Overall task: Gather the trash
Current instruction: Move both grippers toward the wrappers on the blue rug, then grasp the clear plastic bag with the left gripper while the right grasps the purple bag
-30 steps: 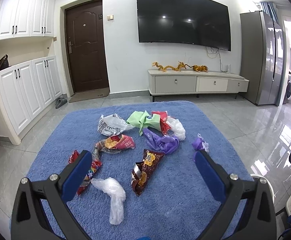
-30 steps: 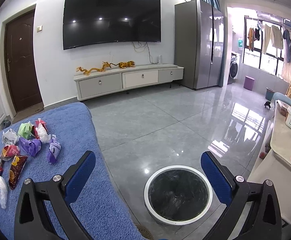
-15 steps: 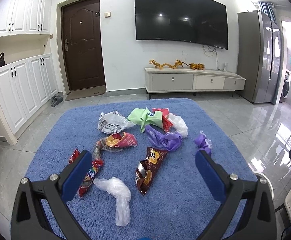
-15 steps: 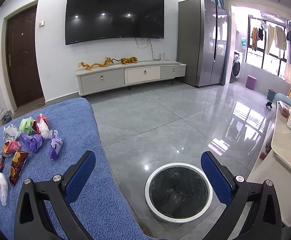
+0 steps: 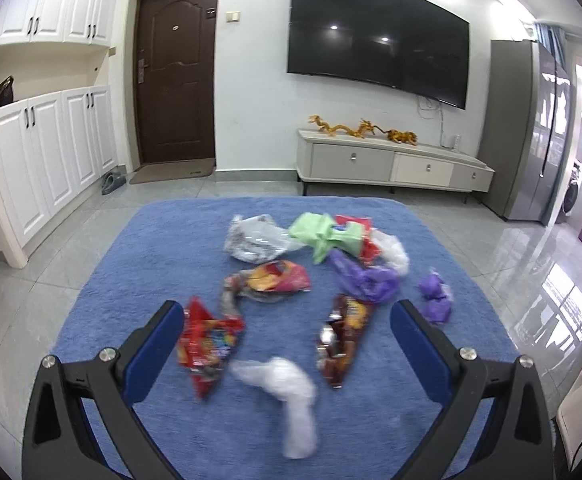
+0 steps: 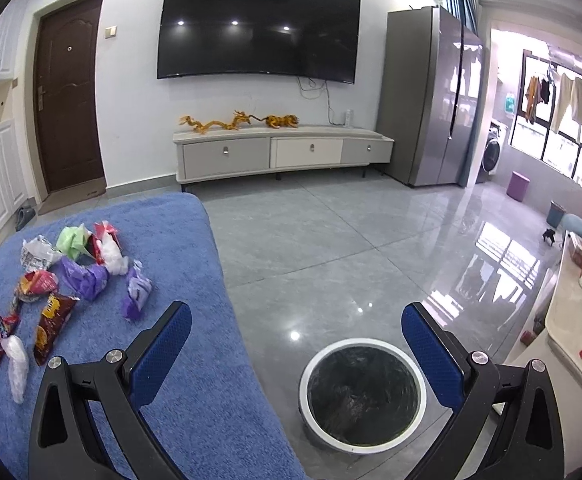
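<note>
Left gripper [image 5: 287, 320]: jaws spread wide, holding nothing, raised above the blue rug [image 5: 139, 280]; between its blue pads in view lie a red snack wrapper [image 5: 209, 344], a clear plastic bag [image 5: 291, 392] and a brown chip bag [image 5: 341, 336], all somewhat blurred.
Right gripper [image 6: 297, 330]: jaws spread wide, holding nothing, raised above the grey tiled floor [image 6: 331, 240]; the round bin [image 6: 363, 396], white-rimmed with a dark liner, stands on the floor just beside the rug's edge, below and between the pads.
Trash, scattered on the rug: red-and-yellow wrapper [image 5: 273, 278] beyond the red snack wrapper; purple bag [image 5: 365, 280] beyond the brown chip bag; small purple wad [image 5: 435, 298] apart to the right; printed white bag [image 5: 251, 240], green bag [image 5: 325, 234] and white bag [image 5: 389, 250] at the far side, the green and white ones touching with a red scrap between them.
Surroundings: wall-mounted television [image 5: 379, 56]; low media cabinet [image 5: 391, 164] bearing golden dragon figures [image 5: 359, 128]; brown door [image 5: 175, 88]; white cupboards [image 5: 51, 152]; steel refrigerator [image 6: 431, 96].
</note>
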The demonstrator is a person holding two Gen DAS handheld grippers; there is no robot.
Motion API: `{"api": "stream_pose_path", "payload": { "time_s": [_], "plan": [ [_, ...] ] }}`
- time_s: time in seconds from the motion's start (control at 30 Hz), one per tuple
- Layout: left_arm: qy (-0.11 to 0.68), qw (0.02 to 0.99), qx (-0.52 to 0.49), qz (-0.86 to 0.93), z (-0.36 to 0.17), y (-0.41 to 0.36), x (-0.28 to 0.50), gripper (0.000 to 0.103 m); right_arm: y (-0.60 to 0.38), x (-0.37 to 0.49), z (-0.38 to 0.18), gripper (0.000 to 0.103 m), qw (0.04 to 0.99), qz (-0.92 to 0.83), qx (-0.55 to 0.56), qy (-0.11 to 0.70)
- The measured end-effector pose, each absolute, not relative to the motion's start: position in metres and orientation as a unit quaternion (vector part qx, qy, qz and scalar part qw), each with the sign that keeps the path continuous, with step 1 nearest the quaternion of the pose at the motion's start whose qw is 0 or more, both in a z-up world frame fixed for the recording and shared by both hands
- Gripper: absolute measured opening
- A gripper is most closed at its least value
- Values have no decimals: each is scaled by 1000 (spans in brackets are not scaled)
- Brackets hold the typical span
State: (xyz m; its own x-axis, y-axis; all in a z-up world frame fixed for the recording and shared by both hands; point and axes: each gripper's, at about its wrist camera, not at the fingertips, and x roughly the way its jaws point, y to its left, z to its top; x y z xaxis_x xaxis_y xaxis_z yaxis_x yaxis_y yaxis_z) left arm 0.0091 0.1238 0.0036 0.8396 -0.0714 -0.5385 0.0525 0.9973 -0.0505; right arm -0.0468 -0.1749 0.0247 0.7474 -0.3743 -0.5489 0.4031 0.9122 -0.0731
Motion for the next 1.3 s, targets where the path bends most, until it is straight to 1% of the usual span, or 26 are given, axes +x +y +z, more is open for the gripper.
{"api": "stream_pose_path", "payload": {
  "time_s": [0.07, 0.27, 0.33, 0.4, 0.47, 0.5, 0.67, 0.8, 0.87, 0.9, 0.97, 1.0, 1.03, 1.07, 1.1, 1.13, 1.17, 1.3],
  "plan": [
    [284, 958, -20, -23, 2, 140, 11, 103, -172, -41, 31, 102, 936, -203, 23, 287],
    [307, 951, -37, -13, -9, 187, 14, 103, -157, -16, 35, 96, 940, -165, 16, 296],
    [325, 944, -49, -39, -15, 195, 15, 103, -151, -5, 32, 90, 941, -147, 18, 304],
    [340, 936, -62, -72, -20, 195, 14, 100, -146, 9, 29, 84, 940, -128, 23, 315],
    [352, 928, -63, -107, -26, 188, 14, 91, -142, 26, 22, 79, 937, -103, 33, 332],
    [358, 923, -61, -124, -28, 182, 14, 89, -140, 31, 19, 76, 936, -96, 36, 336],
    [401, 898, -34, -179, -49, 142, 26, 68, -127, 73, -13, 68, 919, -47, 52, 388],
    [437, 882, -31, -172, -68, 132, 39, 63, -113, 100, -40, 62, 903, -10, 60, 424],
    [452, 876, -34, -166, -77, 130, 47, 56, -107, 112, -52, 59, 896, 6, 66, 439],
    [454, 875, -33, -164, -79, 129, 48, 54, -105, 116, -56, 56, 893, 10, 67, 444],
    [458, 875, -26, -156, -84, 126, 51, 46, -102, 127, -66, 54, 888, 18, 70, 455],
    [460, 874, -25, -155, -86, 127, 54, 43, -102, 130, -70, 51, 886, 19, 71, 457],
    [462, 873, -25, -153, -88, 126, 54, 39, -100, 133, -73, 45, 885, 23, 73, 460],
    [463, 873, -24, -148, -89, 126, 55, 34, -100, 135, -77, 42, 883, 28, 78, 462],
    [462, 875, -21, -145, -89, 125, 55, 34, -102, 136, -78, 38, 881, 33, 83, 464],
    [462, 875, -20, -144, -88, 125, 54, 32, -103, 136, -80, 30, 879, 40, 91, 467],
    [461, 875, -21, -143, -88, 126, 54, 31, -103, 136, -82, 28, 877, 48, 99, 468],
    [460, 876, -25, -139, -83, 128, 48, 30, -104, 128, -79, 27, 880, 65, 97, 460]
  ]
}}
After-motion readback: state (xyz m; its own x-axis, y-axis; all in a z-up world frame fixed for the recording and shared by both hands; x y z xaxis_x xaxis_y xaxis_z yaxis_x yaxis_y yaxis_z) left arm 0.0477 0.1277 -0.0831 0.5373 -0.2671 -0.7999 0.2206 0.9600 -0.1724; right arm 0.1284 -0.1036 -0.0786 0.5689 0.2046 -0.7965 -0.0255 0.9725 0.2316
